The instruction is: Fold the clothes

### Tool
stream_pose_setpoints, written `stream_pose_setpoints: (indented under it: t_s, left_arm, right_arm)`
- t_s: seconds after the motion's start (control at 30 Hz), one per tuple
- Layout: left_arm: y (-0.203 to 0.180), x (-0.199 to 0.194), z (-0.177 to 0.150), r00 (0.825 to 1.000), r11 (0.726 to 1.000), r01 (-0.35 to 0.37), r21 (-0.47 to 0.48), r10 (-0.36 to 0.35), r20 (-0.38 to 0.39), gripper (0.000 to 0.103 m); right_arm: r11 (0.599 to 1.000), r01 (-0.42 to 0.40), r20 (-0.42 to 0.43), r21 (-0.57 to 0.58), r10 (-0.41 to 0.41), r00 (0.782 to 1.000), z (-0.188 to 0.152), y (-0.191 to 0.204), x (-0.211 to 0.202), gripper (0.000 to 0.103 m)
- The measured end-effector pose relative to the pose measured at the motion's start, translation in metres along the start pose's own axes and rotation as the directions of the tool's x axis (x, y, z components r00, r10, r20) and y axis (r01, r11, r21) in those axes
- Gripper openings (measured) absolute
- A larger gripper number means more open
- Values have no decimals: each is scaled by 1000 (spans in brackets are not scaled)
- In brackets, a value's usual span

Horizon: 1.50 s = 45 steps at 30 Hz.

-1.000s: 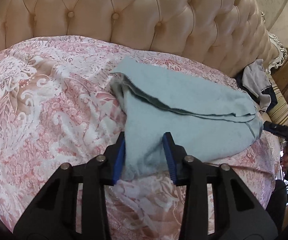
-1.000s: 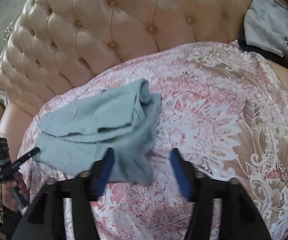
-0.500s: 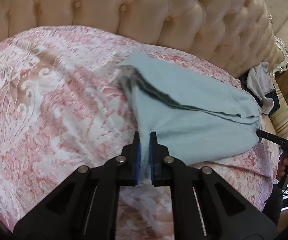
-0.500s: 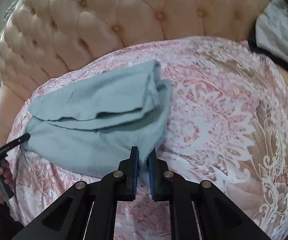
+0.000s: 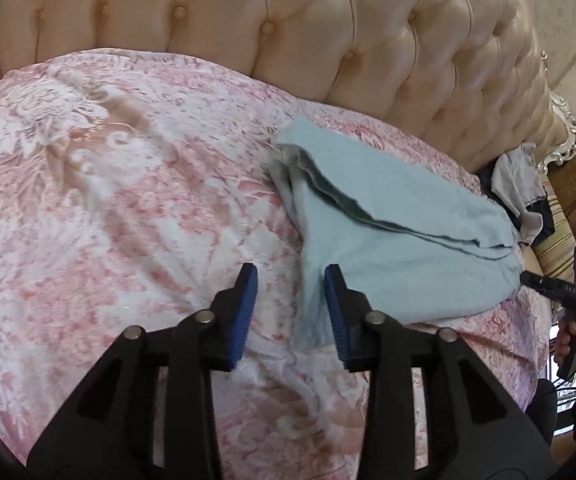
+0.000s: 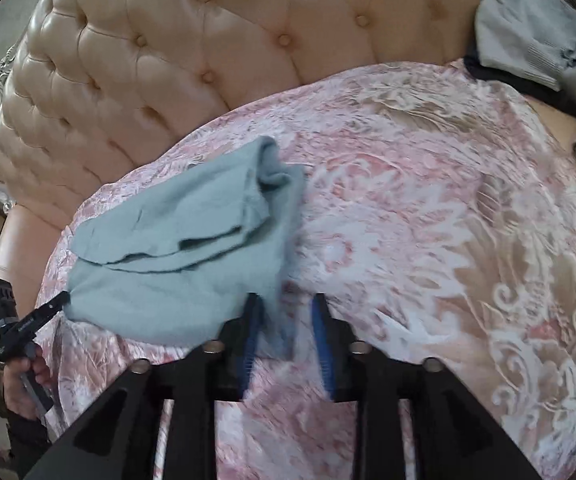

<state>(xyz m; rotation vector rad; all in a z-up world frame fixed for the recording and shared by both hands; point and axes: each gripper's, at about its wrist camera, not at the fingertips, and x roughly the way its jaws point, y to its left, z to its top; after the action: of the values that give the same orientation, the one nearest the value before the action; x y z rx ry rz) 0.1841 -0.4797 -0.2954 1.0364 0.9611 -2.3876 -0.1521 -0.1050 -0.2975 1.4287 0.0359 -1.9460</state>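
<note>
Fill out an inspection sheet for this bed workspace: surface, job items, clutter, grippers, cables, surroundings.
Surface: pink floral bedspread, rumpled.
Job's things: light blue garment, partly folded in layers, lying flat.
Clutter: grey and dark clothes heaped at the bed's far corner.
Grippers: left hand-held gripper has just been opening, a garment corner lies between the pads, unpressed; right hand-held gripper likewise has just been opening, blurred cloth between the pads.
Cables: nothing seen.
Surroundings: tufted beige headboard behind; ornate white carved trim at its end.
</note>
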Motion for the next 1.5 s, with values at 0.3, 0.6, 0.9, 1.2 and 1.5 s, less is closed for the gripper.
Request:
stream_pose_setpoints:
  t_s: [0.3,0.6,0.9,1.2,1.5]
  left_arm:
    - [-16,11,-12,996,995,26,98,-17,-89,12]
    - [-14,-16,1,995,991,-78,106,71,71,54]
    - [-17,27,33,995,999,-25,21,23,102,53]
    - [-31,53,28,997,992,-80,93,78,18,27]
    - [-33,42,29,998,994,-61,91,57,40,9]
  right_arm:
    - [998,-43,-55,-45,40,998,-19,5,15,22]
    - [992,111,15,-60,-111,994,-7,-8,-17,17]
    - [967,152,70,-203,-141,988,19,29,6,57]
    - [975,126,19,-184,-124,992,27,31,28,57]
    - [982,39,0,-185,-40,999,26,32,23,8]
